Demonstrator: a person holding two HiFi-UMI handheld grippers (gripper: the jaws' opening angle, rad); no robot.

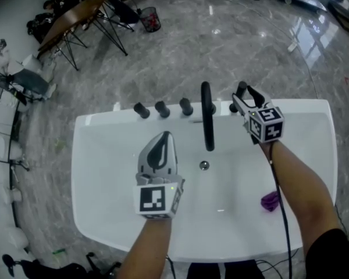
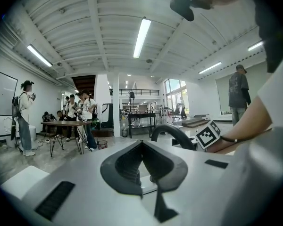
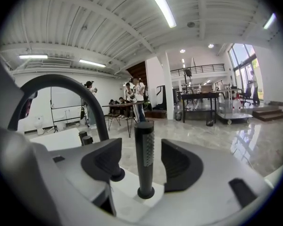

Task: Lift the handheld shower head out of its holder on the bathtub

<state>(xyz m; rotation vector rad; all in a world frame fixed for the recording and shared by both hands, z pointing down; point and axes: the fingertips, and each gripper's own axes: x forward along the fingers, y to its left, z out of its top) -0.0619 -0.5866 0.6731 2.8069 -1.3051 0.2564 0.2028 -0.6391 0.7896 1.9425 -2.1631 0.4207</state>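
Our right gripper (image 1: 245, 92) is open wide, with the black shower head (image 3: 144, 154) standing between its jaws, not touched. Our left gripper (image 1: 164, 137) is closed and holds nothing.

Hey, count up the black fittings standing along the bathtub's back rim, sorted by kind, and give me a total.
Black knobs: 3
Curved spout: 1
Handheld shower head: 1
Total: 5

The bathtub (image 1: 104, 156) is white, the shower head (image 3: 144, 149) and spout (image 1: 207, 121) black, a small object (image 1: 270, 200) purple, the floor (image 1: 221, 39) grey-veined marble.
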